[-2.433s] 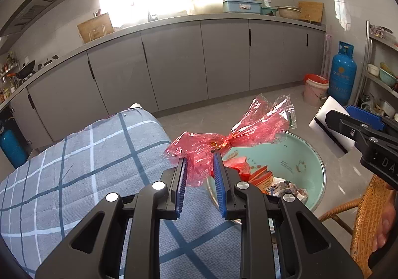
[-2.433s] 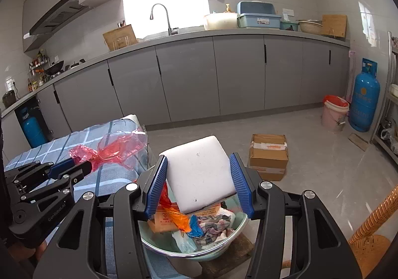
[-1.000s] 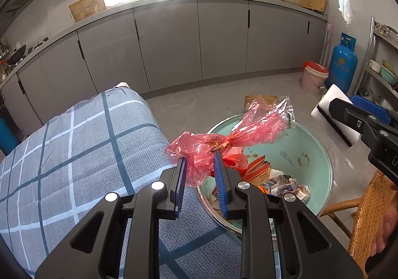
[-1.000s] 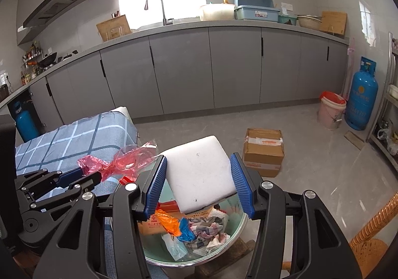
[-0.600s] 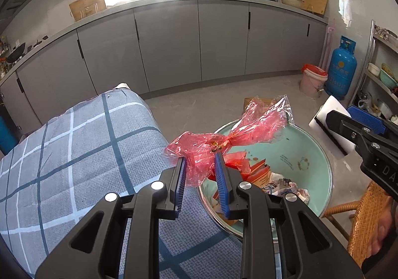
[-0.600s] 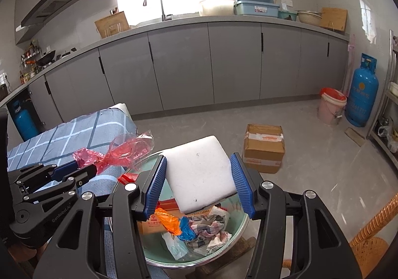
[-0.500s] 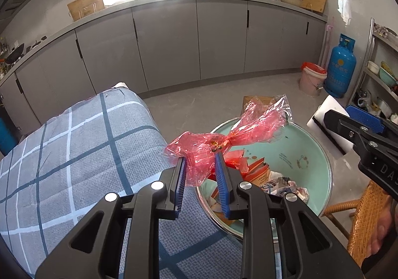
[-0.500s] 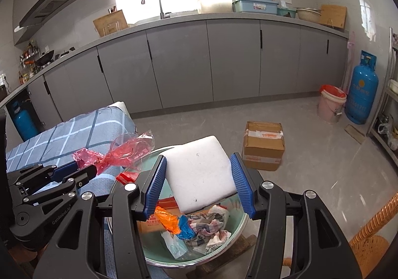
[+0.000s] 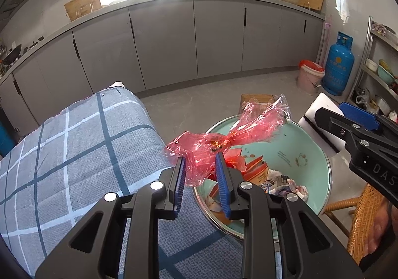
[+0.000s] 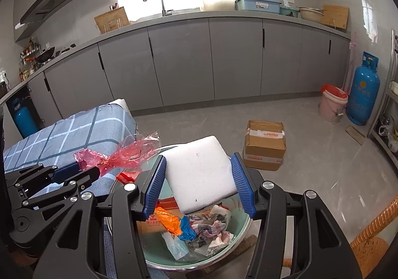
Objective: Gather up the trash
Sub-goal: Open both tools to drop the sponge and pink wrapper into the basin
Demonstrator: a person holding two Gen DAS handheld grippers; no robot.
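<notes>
My left gripper (image 9: 200, 163) is shut on a crumpled red plastic wrapper (image 9: 223, 139) and holds it above the near-left rim of a mint-green basin (image 9: 306, 149). The basin holds paper, cloth and plastic scraps (image 10: 199, 226). My right gripper (image 10: 199, 167) is shut on a white foam block (image 10: 201, 172) above the basin. In the right wrist view the left gripper (image 10: 97, 169) with the wrapper (image 10: 124, 153) sits at the left; in the left wrist view the right gripper (image 9: 348, 124) and the foam block (image 9: 316, 114) are at the right.
A grey plaid-covered table (image 9: 62, 144) lies left of the basin. A cardboard box (image 10: 265, 144) stands on the floor beyond. A pink bucket (image 10: 333, 104) and blue gas cylinder (image 10: 364, 89) stand at the far right. A wicker chair (image 9: 360, 216) is at the near right.
Both grippers keep their hold. The left gripper with the wrapper has moved slightly right, from over the table edge to over the basin's rim. The right gripper has barely moved.
</notes>
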